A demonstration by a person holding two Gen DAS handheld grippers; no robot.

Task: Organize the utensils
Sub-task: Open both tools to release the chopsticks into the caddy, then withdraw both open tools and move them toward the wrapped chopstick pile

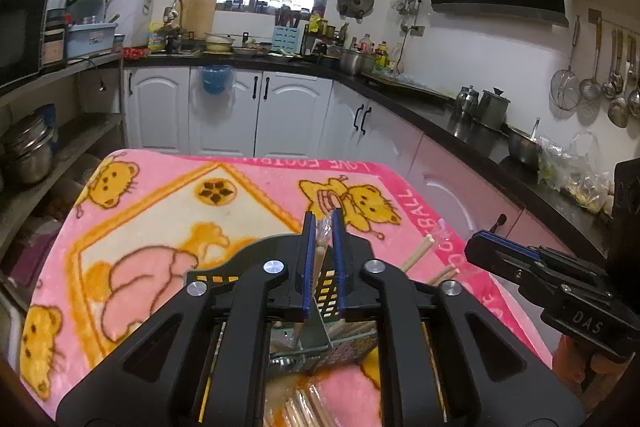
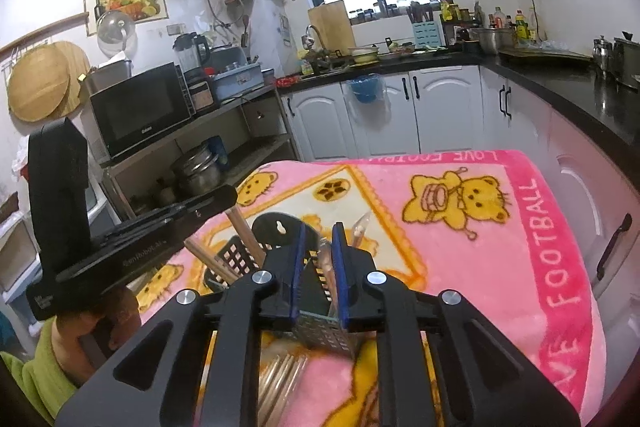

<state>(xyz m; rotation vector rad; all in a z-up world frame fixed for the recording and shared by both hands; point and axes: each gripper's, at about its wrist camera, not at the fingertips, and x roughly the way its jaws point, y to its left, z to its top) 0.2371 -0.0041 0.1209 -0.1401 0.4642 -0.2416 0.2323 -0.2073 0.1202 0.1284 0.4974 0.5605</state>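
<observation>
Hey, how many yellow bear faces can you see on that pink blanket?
3 yellow bear faces on the pink fleece blanket: one at its far left corner, one by the far right border, and one at the near left edge. Others may be hidden.

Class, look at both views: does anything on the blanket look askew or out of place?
Yes. The chopsticks in the black holder lean at different angles rather than upright. More chopsticks lie loose on the blanket in front of the holder, not yet sorted. Nothing looks spilled or broken.
</observation>
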